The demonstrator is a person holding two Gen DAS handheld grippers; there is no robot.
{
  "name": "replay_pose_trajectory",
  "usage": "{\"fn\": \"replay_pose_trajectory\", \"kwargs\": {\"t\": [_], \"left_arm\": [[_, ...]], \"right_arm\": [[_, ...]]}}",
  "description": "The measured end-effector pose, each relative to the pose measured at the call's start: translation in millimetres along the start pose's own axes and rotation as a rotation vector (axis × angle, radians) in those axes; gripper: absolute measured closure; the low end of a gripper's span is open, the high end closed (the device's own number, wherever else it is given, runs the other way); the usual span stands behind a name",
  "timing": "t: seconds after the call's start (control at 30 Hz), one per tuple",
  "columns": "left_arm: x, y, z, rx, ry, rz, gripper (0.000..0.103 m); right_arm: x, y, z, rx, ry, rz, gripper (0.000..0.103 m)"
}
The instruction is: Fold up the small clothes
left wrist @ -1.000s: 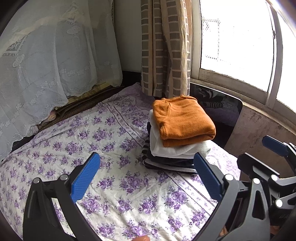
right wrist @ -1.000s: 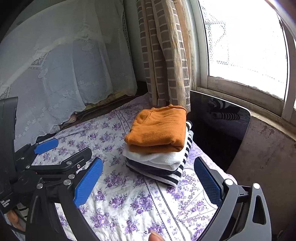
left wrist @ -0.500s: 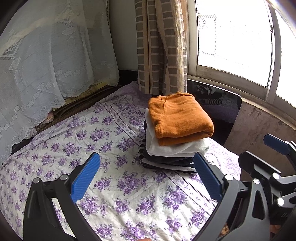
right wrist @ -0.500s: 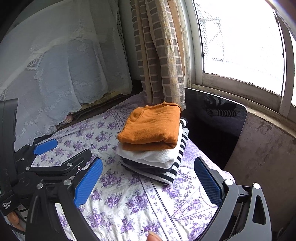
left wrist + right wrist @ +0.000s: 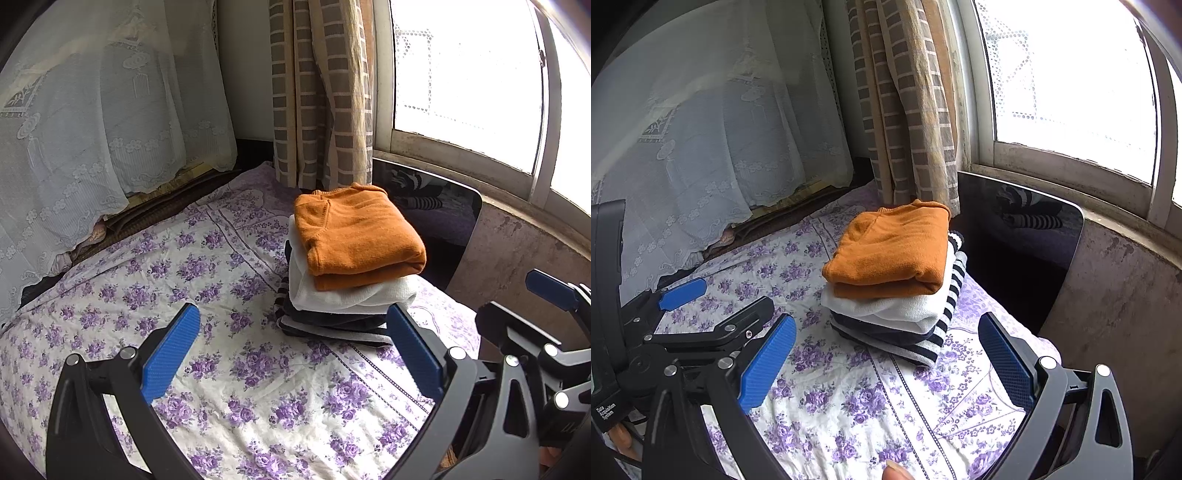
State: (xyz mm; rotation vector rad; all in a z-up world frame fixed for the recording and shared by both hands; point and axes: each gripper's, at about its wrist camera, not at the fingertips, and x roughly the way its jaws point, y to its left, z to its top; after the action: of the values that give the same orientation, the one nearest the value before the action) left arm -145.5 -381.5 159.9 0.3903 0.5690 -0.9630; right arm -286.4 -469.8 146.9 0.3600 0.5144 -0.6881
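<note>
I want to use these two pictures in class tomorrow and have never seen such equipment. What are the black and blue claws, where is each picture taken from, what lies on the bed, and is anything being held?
No robot here: a person holds a hand-held two-finger gripper in each hand. Each carries a wide-angle camera looking forward along its fingers, so each picture comes from one gripper. The left gripper fills the bottom of its own view; the right gripper fills its own. Each also shows at the edge of the other's picture. Both stand open and hold nothing.

On the bed's purple-flowered sheet sits a neat pile of folded clothes: an orange sweater on top, a white garment under it, then dark and striped pieces. Behind are a checked curtain and a window.
</note>
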Motion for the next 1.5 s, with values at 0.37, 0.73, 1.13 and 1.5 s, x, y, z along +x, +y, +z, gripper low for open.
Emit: {"fn": "replay_pose_trajectory", "kwargs": {"t": [0.37, 0.73, 1.13, 1.5], "left_arm": [[2.5, -3.2, 0.0, 0.012, 0.002, 0.003, 0.005], [4.2, -6.5, -2.8, 0.019, 0.006, -0.011, 0.005], [4.8, -3.5, -1.9, 0.019, 0.0, 0.014, 0.005], [6.3, -3.2, -1.6, 0.02, 0.0, 0.018, 0.005]], "right_arm": [[0.1, -1.1, -0.7, 0.005, 0.001, 0.001, 0.004], [-4.0, 3.7, -1.7, -0.009, 0.001, 0.052, 0.004], [-6.6, 1.4, -3.0, -0.008, 0.002, 0.046, 0.004], [-6.4, 1.0, -3.1, -0.009, 0.001, 0.047, 0.004]]}}
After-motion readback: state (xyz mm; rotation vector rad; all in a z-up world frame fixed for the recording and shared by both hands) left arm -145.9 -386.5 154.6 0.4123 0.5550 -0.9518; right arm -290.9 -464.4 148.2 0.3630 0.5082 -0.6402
